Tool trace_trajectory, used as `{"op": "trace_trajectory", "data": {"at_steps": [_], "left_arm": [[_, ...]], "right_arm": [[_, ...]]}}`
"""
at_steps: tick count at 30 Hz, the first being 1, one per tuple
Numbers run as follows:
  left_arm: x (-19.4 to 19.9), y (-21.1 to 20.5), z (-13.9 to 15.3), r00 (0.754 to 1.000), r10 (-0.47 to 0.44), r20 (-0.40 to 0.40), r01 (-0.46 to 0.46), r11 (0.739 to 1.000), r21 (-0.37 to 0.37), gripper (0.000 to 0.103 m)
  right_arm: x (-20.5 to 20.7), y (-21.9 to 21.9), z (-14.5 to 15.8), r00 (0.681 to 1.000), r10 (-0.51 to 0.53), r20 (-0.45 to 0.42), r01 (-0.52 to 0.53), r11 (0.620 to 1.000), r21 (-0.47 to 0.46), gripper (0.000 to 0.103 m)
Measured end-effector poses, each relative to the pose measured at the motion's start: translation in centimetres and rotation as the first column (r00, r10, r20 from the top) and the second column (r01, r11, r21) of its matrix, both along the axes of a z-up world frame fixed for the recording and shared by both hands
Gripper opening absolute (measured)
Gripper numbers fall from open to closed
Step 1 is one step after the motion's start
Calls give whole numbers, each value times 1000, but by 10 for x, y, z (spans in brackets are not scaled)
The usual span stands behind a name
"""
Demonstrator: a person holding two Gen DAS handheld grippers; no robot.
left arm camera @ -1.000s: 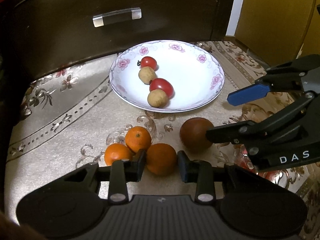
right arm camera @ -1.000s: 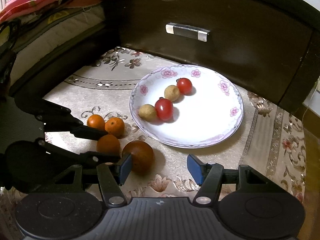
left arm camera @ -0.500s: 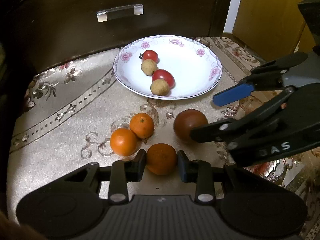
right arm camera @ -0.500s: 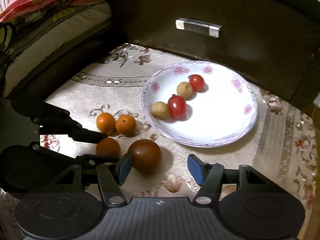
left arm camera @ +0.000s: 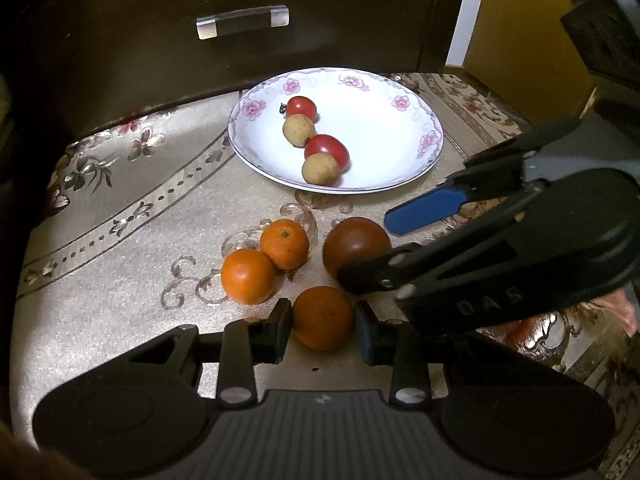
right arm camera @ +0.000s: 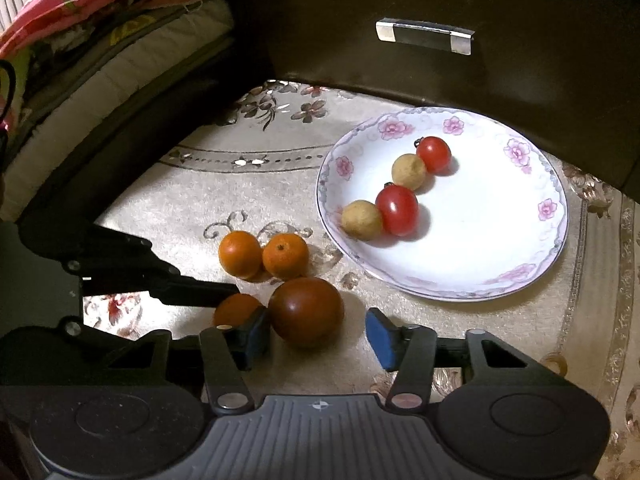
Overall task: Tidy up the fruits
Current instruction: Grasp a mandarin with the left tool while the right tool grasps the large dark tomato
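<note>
My left gripper (left arm camera: 323, 332) is shut on a small orange (left arm camera: 323, 316) that rests low over the cloth. Two more oranges (left arm camera: 248, 276) (left arm camera: 285, 244) lie just beyond it. In the right wrist view my right gripper (right arm camera: 318, 338) straddles a dark red-brown round fruit (right arm camera: 306, 312); its jaws are closing. The left pad (right arm camera: 254, 336) is against the fruit and the right pad stands clear of it. A white flowered plate (right arm camera: 552, 184) holds two red cherry tomatoes and two tan round fruits.
A dark drawer front with a metal handle (left arm camera: 242, 22) rises right behind the plate. Folded bedding (right arm camera: 80, 40) is stacked at the left. A patterned beige cloth (left arm camera: 120, 220) covers the surface. A yellow panel (left arm camera: 540, 20) stands at the right.
My right gripper has come in around the dark fruit and its jaws have narrowed. The left gripper still holds its orange, now slightly apart from the other two oranges.
</note>
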State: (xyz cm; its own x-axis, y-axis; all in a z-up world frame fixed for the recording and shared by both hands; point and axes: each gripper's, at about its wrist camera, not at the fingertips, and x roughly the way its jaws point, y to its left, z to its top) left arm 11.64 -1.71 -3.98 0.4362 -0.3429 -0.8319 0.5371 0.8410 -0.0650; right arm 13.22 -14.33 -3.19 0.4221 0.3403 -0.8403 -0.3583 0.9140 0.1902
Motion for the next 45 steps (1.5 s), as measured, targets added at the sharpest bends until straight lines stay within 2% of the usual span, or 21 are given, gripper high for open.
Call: {"op": "trace_trajectory", "data": {"at_steps": [2, 7, 13, 18, 27, 45], "left_arm": [[-1, 0, 0, 1000, -2, 0, 2, 1000, 8, 40], [-1, 4, -2, 1000, 6, -17, -6, 1000, -5, 40], [-3, 6, -2, 1000, 7, -13, -7, 1000, -2, 40], [-1, 7, -3, 1000, 25, -16, -25, 1000, -2, 40], [2, 1, -5, 999, 32, -2, -32, 999, 14, 39], [6, -9, 10, 999, 18, 28, -18, 1000, -11, 39]], "right_arm": [[3, 1, -1, 1000, -11, -10, 11, 1000, 10, 47], [6, 1, -4, 998, -30, -52, 33, 998, 59, 35], [7, 0, -3, 995, -66, -80, 72, 994, 84, 34], [2, -7, 0, 993, -83, -82, 88, 994, 65, 34], [-8, -14, 3, 996, -75, -50, 76, 997, 2, 35], [-10, -21, 10, 996, -83, -21, 82, 996, -23, 35]]}}
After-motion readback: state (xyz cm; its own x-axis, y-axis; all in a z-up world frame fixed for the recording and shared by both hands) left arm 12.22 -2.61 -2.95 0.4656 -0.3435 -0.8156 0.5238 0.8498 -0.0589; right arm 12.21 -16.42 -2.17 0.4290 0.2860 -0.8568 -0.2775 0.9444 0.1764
